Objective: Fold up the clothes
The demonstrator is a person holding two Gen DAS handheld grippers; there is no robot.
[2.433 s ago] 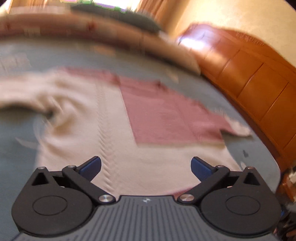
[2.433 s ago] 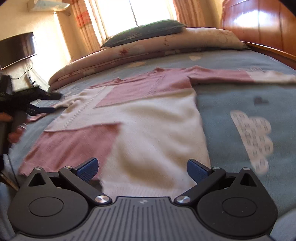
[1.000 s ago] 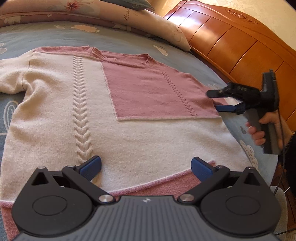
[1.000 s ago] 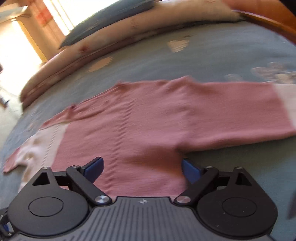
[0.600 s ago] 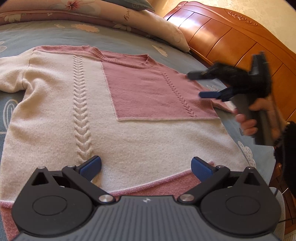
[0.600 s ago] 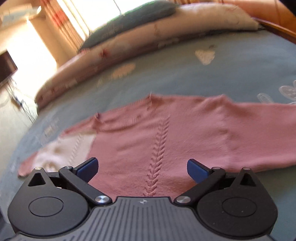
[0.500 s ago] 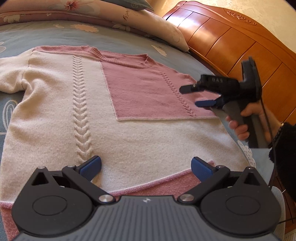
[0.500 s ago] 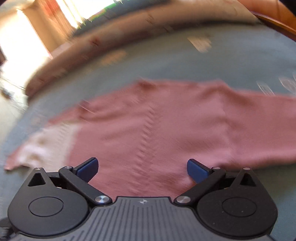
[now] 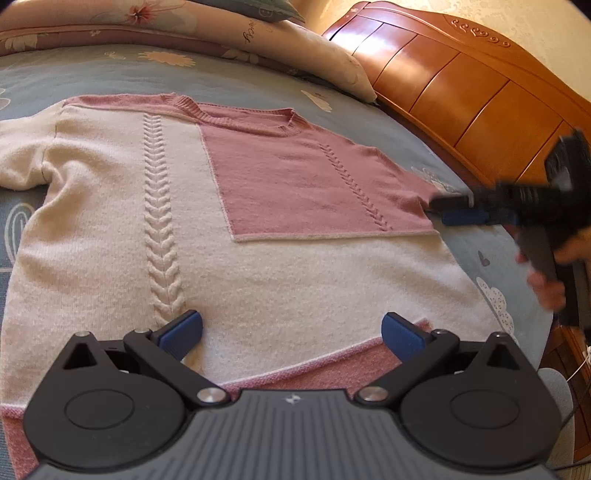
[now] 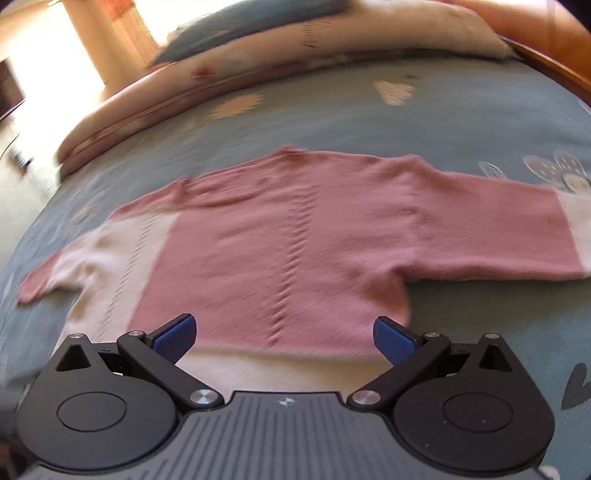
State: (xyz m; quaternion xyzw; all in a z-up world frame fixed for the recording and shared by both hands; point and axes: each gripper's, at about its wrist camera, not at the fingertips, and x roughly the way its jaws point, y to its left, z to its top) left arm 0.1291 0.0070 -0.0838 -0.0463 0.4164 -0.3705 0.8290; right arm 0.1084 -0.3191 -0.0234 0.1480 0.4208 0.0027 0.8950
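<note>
Sweater (image 9: 280,258) flat on bed (image 10: 461,122), pink and cream.
Your left gripper (image 9: 291,330) gapes over its hem; right gripper (image 10: 284,334) wide at the armpit.

Hardly any writing can be read — dark cursive script runs along the edge of the cream pillow (image 9: 255,35) at the head of the bed, too small and slanted to make out, and a pale label on the body of the right gripper (image 9: 461,210) is blurred beyond reading
</note>
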